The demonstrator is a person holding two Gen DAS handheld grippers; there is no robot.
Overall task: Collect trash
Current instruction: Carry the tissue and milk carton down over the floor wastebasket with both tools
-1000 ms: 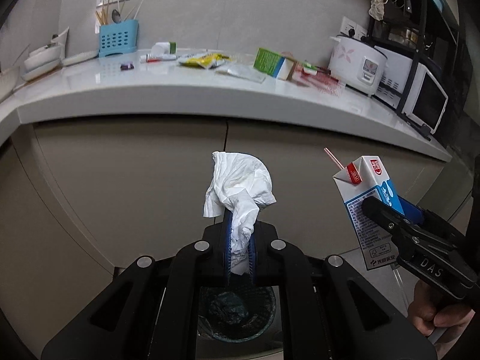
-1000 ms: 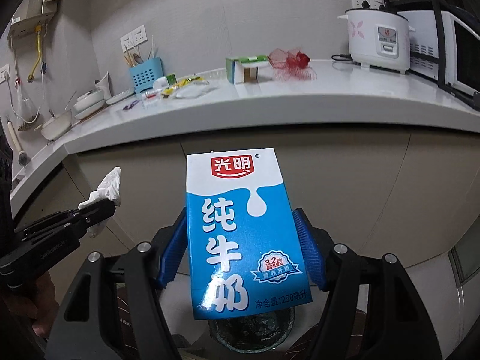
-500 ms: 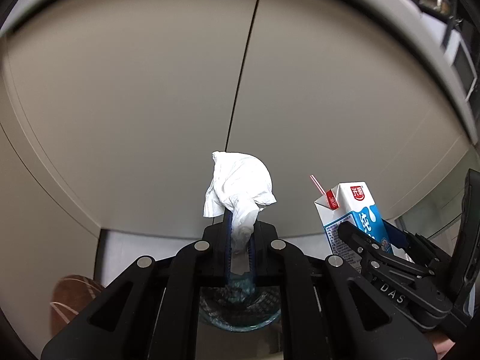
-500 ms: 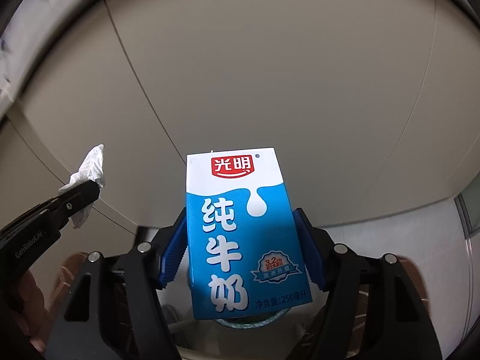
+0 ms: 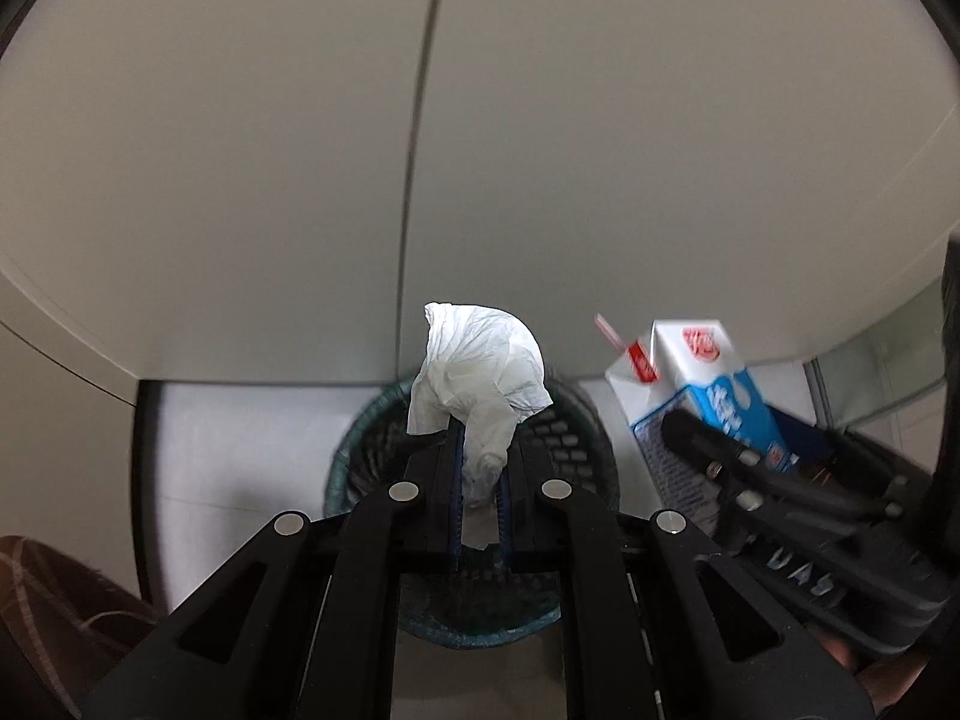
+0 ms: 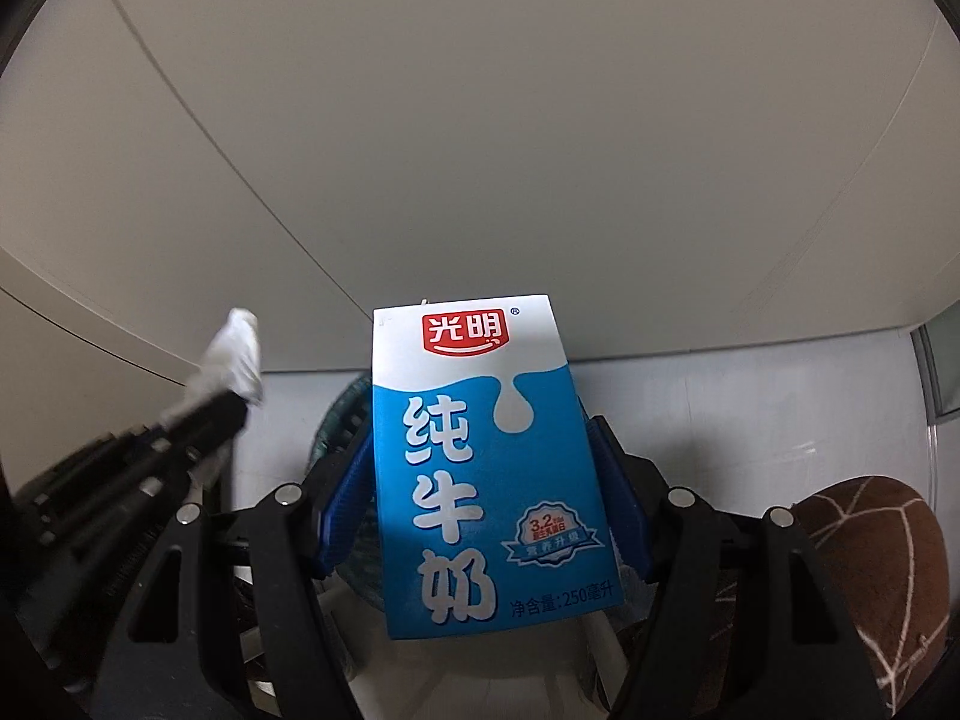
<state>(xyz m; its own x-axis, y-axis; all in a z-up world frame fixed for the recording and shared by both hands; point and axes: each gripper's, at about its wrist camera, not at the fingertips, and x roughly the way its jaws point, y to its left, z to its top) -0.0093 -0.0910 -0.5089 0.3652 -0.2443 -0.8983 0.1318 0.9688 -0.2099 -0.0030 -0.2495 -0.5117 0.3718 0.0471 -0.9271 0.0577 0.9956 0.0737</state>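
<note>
Trash bin (image 5: 360,438) stands on pale floor (image 5: 240,450) beside cabinet doors (image 5: 240,180).

Both fisheye views are dim and soft-lit, the pale cabinet doors (image 5: 240,150) evenly grey with dark vignetting in the corners, and their straight seams bow into curves toward the edges. In the left wrist view the milk carton (image 5: 696,384) and the right tongs (image 5: 738,462) smear with motion blur. The carton's print is sharp in the right wrist view, where the tissue (image 6: 231,354) is blurred.
</note>
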